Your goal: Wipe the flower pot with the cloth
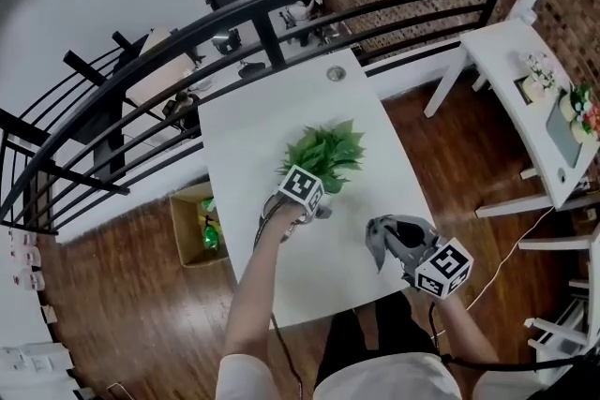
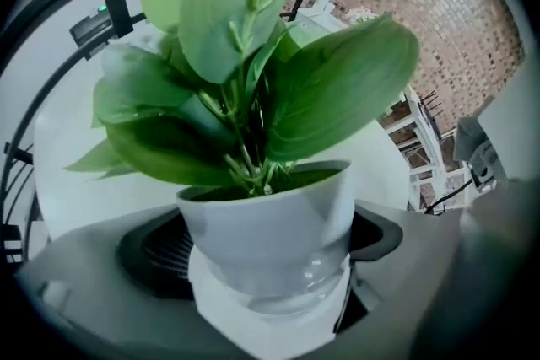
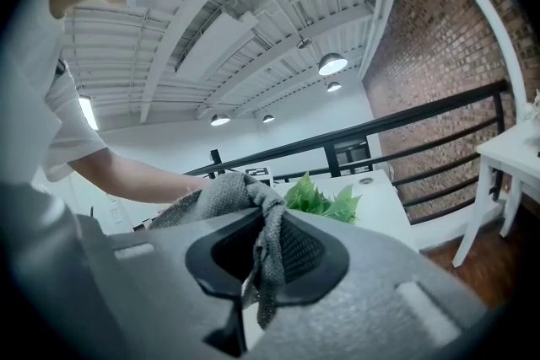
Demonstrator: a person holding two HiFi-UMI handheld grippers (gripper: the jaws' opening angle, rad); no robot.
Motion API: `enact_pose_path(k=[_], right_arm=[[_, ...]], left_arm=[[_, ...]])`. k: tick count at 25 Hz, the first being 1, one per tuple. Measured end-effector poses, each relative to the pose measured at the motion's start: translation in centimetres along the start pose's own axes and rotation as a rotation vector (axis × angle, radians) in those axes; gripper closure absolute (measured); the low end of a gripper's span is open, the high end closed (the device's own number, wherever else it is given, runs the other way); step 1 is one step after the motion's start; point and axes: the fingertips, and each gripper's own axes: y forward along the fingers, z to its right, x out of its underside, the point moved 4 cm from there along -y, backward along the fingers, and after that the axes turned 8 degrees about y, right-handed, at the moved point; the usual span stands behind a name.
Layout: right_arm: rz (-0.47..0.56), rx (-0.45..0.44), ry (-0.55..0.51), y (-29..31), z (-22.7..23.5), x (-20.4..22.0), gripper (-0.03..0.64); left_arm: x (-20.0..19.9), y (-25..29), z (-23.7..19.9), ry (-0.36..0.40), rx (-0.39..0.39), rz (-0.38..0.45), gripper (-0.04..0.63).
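Observation:
A white flower pot with a broad-leaved green plant stands in the middle of the white table. My left gripper points steeply down at the pot's near side. In the left gripper view the pot fills the gap between the wide-spread jaws of the left gripper, and I see no pad pressing on it. My right gripper hovers over the table's near right corner, shut on a grey knitted cloth that bunches over the jaws and hangs between them; the same cloth also shows in the head view.
A black railing runs behind the table. A cardboard box sits on the wooden floor at the table's left. A second white table with small items stands at the right. A small round fitting lies at the table's far end.

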Motion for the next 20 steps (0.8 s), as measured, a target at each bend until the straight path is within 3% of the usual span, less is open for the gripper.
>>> enact_pose_path(k=[3, 5, 8, 11, 13, 15, 17, 20], right_arm=[[-0.005, -0.001, 0.005, 0.0, -0.4, 0.4, 0.6], [-0.008, -0.002, 0.002, -0.2, -0.8, 0.6, 0.6], [-0.004, 0.002, -0.004, -0.5, -1.0, 0.6, 0.6], [0.001, 0.017, -0.003, -0.8, -0.3, 0.7, 0.6], [0.001, 0.03, 0.002, -0.9, 0.2, 0.9, 0.6], [-0.002, 0.039, 0.008, -1.0, 0.4, 1.1, 0.6], [-0.01, 0.042, 0.007, -0.9, 0.2, 1.5, 0.6], [-0.021, 0.037, 0.002, -0.6, -0.4, 2.0, 0.6]], left_arm=[[0.0, -0.3, 0.1, 0.027, 0.009, 0.054, 0.035], [0.2, -0.7, 0.3, 0.026, -0.017, 0.148, 0.037], [0.2, -2.0, 0.8, -0.012, -0.078, 0.37, 0.038], [0.0, -3.9, 0.9, -0.027, -0.198, 0.655, 0.038], [0.1, -3.8, 1.3, -0.008, -0.271, 0.822, 0.04], [0.7, -3.1, 1.9, 0.042, -0.34, 0.938, 0.035], [1.6, -2.5, 2.4, 0.09, -0.403, 1.0, 0.035], [3.0, -1.3, 3.0, 0.117, -0.458, 0.992, 0.034]])
